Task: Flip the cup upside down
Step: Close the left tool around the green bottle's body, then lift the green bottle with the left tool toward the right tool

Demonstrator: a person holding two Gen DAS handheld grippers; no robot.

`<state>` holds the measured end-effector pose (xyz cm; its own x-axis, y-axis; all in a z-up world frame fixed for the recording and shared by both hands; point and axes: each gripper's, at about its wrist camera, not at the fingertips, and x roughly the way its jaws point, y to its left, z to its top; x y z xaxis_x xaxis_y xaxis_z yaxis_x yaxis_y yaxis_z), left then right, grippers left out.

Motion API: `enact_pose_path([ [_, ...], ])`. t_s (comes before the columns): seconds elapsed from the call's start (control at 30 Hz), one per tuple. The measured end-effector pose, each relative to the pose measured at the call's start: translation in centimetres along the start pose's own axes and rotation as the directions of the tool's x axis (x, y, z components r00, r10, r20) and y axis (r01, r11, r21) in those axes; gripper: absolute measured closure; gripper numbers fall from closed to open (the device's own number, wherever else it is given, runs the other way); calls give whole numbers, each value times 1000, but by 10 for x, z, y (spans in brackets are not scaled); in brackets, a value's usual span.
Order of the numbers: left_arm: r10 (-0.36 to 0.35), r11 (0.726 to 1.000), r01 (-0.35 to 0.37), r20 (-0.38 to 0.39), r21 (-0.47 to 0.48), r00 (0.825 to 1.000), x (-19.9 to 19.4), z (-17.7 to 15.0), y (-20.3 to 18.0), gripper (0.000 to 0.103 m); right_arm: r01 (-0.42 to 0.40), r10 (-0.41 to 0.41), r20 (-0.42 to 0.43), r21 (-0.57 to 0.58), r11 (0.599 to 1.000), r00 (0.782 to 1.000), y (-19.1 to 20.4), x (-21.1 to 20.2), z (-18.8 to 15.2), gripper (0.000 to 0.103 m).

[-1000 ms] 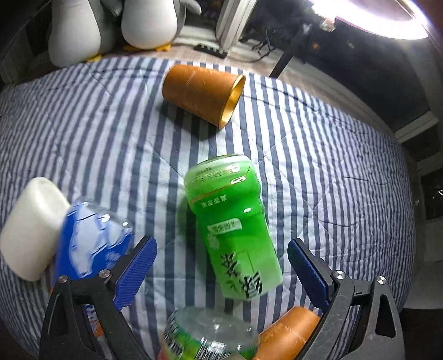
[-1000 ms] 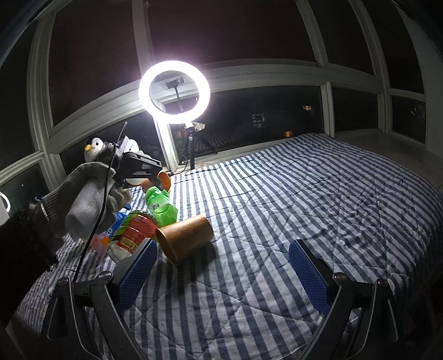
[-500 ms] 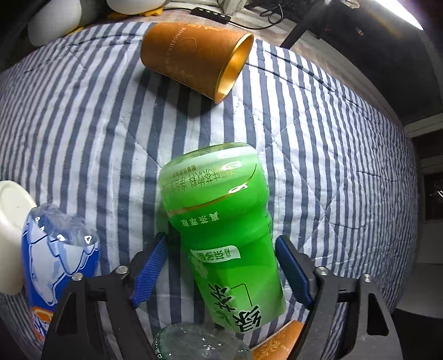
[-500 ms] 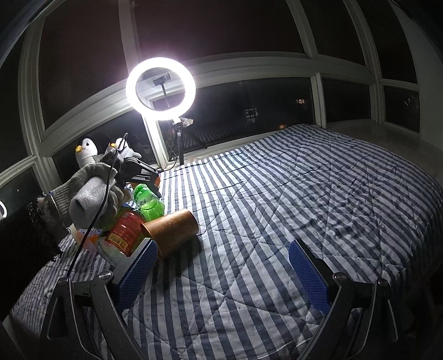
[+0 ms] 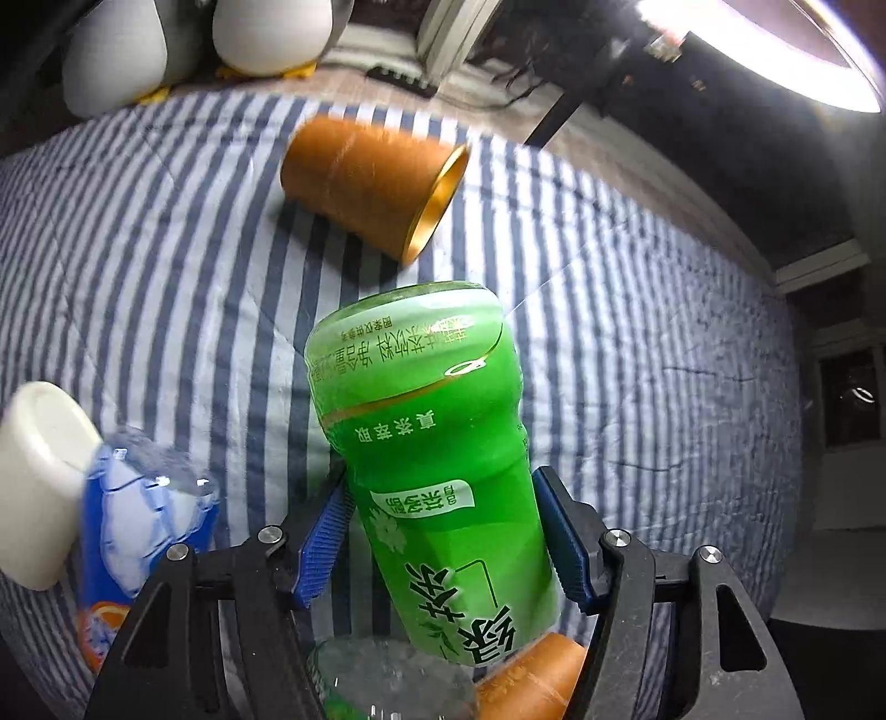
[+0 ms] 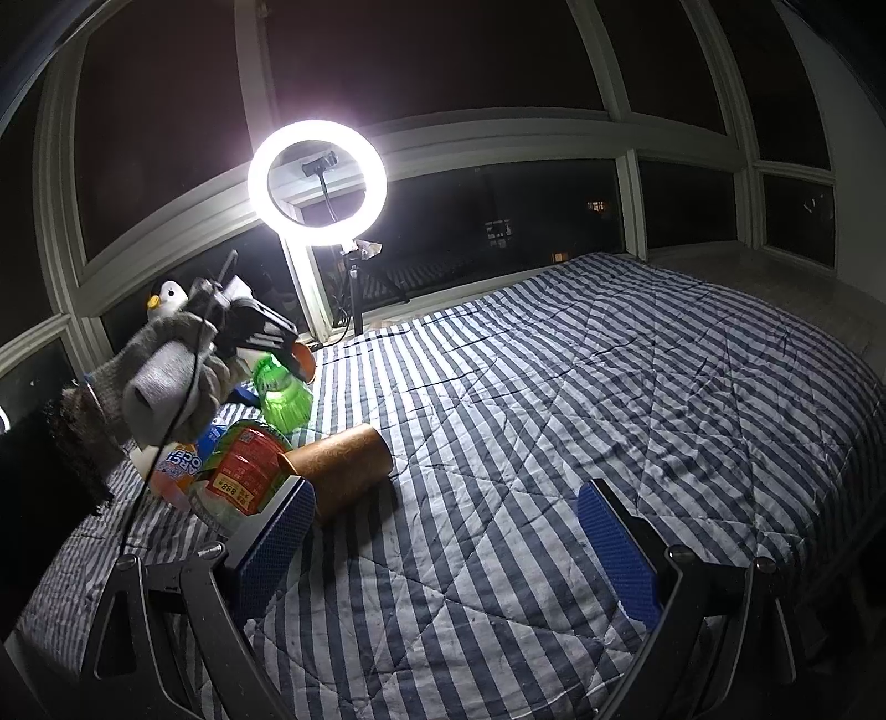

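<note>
A brown paper cup (image 5: 365, 188) with a gold inside lies on its side on the striped quilt (image 5: 138, 249), mouth to the right. My left gripper (image 5: 440, 493) is shut on a green tea bottle (image 5: 426, 443), well short of that cup. A second brown cup (image 5: 531, 681) shows under the bottle at the frame's bottom. In the right wrist view a brown cup (image 6: 343, 459) lies on its side just past my open right gripper (image 6: 443, 498). A gloved hand (image 6: 166, 382) holds the left gripper (image 6: 277, 371) with the green bottle (image 6: 282, 399).
A blue-labelled bottle (image 5: 138, 526) and a white container (image 5: 39, 487) lie left of the left gripper. A red-labelled clear bottle (image 6: 243, 471) lies beside the near cup. Plush penguins (image 5: 266, 33) and a ring light (image 6: 317, 183) stand past the bed's edge. Striped quilt (image 6: 554, 415) stretches right.
My left gripper moved in around the green bottle and shut on it, then drew back a little. The right gripper stayed open while its view shifted slightly.
</note>
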<state>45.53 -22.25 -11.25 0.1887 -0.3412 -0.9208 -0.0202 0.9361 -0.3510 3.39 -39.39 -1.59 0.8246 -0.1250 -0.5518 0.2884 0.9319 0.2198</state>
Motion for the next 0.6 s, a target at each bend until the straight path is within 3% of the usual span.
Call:
enact_pose_path([
  [0.23, -39, 995, 32, 72, 97, 997, -84, -33, 17, 35, -29, 29, 15, -9, 1000, 999, 13, -4, 4, 9],
  [0.43, -35, 985, 17, 98, 171, 995, -141, -104, 64, 35, -89, 89, 14, -35, 995, 996, 39, -4, 3, 9],
  [0.6, -34, 983, 21, 65, 183, 997, -148, -169, 106, 35, -142, 142, -5, -63, 988, 990, 63, -4, -2, 9],
])
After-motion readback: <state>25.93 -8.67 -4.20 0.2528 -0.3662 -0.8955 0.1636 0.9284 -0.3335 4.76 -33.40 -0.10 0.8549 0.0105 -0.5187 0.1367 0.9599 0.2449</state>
